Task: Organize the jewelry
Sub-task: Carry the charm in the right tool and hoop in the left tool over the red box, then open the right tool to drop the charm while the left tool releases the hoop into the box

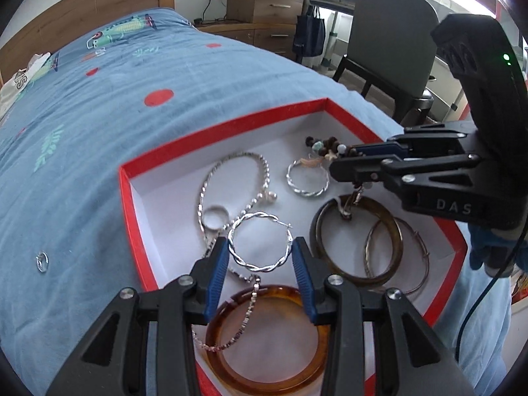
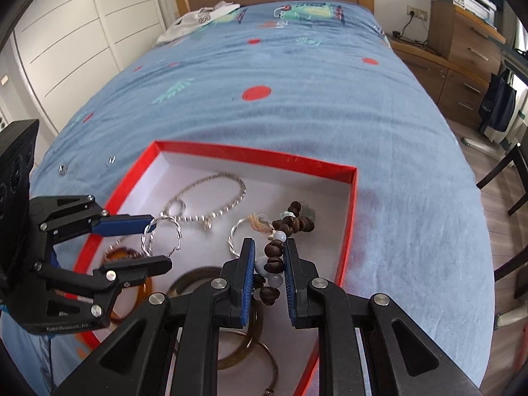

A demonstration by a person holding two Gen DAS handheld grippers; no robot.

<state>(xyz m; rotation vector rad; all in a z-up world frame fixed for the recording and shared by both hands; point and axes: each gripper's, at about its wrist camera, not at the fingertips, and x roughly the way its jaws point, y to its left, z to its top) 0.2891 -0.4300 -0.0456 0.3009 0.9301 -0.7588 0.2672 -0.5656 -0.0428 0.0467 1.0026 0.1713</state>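
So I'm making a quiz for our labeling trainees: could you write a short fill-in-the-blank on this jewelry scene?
1. The right tool is shut on a string of dark ____ beads.
2. The left tool holds a twisted silver hoop earring above the ____ bangle.
3. The jewelry lies in a white-lined box whose rim is ____.
4. The box rests on a ____ bedspread with red dots.

Missing words: brown; amber; red; blue
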